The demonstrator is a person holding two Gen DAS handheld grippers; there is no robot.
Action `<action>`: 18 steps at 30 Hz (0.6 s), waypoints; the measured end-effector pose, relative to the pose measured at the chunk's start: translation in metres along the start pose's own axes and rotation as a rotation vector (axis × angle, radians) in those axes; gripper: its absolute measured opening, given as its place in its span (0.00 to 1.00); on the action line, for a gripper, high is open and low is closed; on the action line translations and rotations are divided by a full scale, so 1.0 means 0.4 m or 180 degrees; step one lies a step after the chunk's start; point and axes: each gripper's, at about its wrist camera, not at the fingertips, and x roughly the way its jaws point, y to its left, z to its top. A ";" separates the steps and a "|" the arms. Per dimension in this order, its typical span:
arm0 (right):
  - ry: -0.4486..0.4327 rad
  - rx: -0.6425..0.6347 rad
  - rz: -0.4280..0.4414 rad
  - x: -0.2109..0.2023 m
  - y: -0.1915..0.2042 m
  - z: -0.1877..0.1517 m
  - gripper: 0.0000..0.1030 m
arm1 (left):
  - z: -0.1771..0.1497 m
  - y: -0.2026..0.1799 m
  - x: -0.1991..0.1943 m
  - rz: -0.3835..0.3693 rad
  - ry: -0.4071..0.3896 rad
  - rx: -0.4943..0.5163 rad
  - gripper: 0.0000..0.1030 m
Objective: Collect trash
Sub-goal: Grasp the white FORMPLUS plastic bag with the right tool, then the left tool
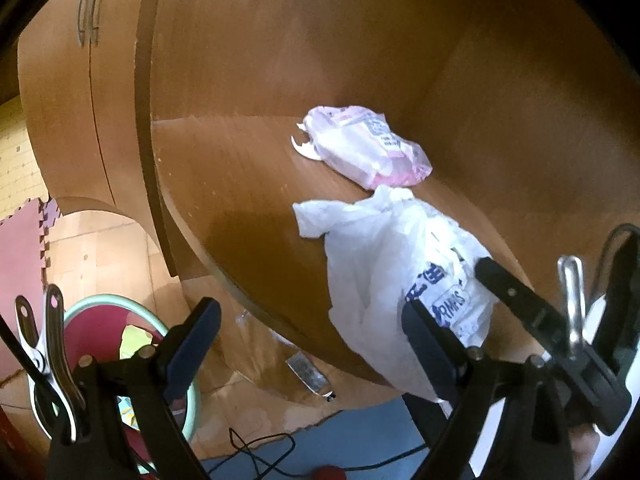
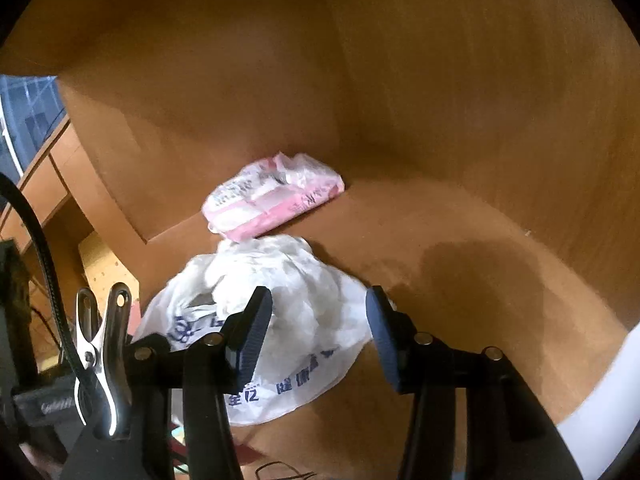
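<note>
A crumpled white plastic bag (image 1: 376,276) with blue print lies at the front edge of a wooden shelf (image 1: 240,200). Behind it, near the corner, sits a pink-and-white packet (image 1: 368,148). My left gripper (image 1: 312,340) is wide open and low in front of the shelf, its right finger in front of the bag. One of my right gripper's fingers (image 1: 516,292) rests against the bag. In the right wrist view the bag (image 2: 304,320) fills the gap of my right gripper (image 2: 318,336), whose pads do not squeeze it. The packet (image 2: 272,196) lies beyond.
A bin with a teal rim (image 1: 104,300) stands on the floor at lower left and holds coloured wrappers. A silvery wrapper (image 1: 308,372) and cables (image 1: 260,452) lie on the floor below the shelf. Cabinet doors (image 1: 80,80) stand at left. A white sleeve (image 2: 600,400) shows at right.
</note>
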 end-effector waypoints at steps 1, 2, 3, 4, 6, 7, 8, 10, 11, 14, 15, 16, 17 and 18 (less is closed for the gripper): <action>0.0027 0.0037 0.0020 0.005 -0.007 -0.006 0.48 | -0.002 0.000 0.004 0.0003 0.0009 0.0001 0.92; 0.0042 0.0061 0.0047 0.012 -0.011 -0.008 0.48 | -0.004 0.001 0.007 0.0010 0.0018 0.0003 0.92; 0.0051 0.0068 0.0075 0.019 -0.012 -0.010 0.48 | -0.007 0.000 0.011 0.0021 0.0025 0.0003 0.92; 0.0050 0.0059 0.0099 0.026 -0.011 -0.011 0.48 | -0.008 0.000 0.014 0.0029 0.0030 -0.0001 0.92; 0.0061 0.0020 0.0142 0.030 -0.002 -0.015 0.48 | -0.013 0.002 0.020 0.0038 0.0044 -0.0012 0.92; 0.0068 -0.0010 0.0171 0.033 0.002 -0.018 0.48 | -0.016 0.004 0.024 0.0050 0.0061 -0.0019 0.92; 0.0073 -0.0040 0.0198 0.033 0.008 -0.021 0.48 | -0.018 0.006 0.027 0.0066 0.0070 -0.0027 0.92; 0.0123 -0.0137 0.0280 0.030 0.024 -0.029 0.48 | -0.023 0.016 0.030 0.0075 0.0076 -0.0079 0.92; 0.0148 -0.0172 0.0312 0.029 0.030 -0.034 0.48 | -0.023 0.022 0.031 0.0061 0.0086 -0.0120 0.92; 0.0170 -0.0203 0.0381 0.016 0.044 -0.041 0.48 | -0.021 0.035 0.030 0.0053 0.0087 -0.0200 0.92; 0.0125 -0.0206 0.0383 0.007 0.045 -0.037 0.48 | -0.022 0.040 0.030 0.0056 0.0088 -0.0244 0.92; 0.0074 -0.0212 0.0370 -0.003 0.046 -0.033 0.48 | -0.022 0.044 0.031 0.0045 0.0092 -0.0282 0.92; -0.0019 -0.0223 0.0323 -0.015 0.046 -0.026 0.48 | -0.021 0.047 0.033 0.0028 0.0101 -0.0316 0.92; -0.0093 -0.0233 0.0271 -0.024 0.046 -0.021 0.48 | -0.022 0.050 0.035 0.0008 0.0113 -0.0352 0.92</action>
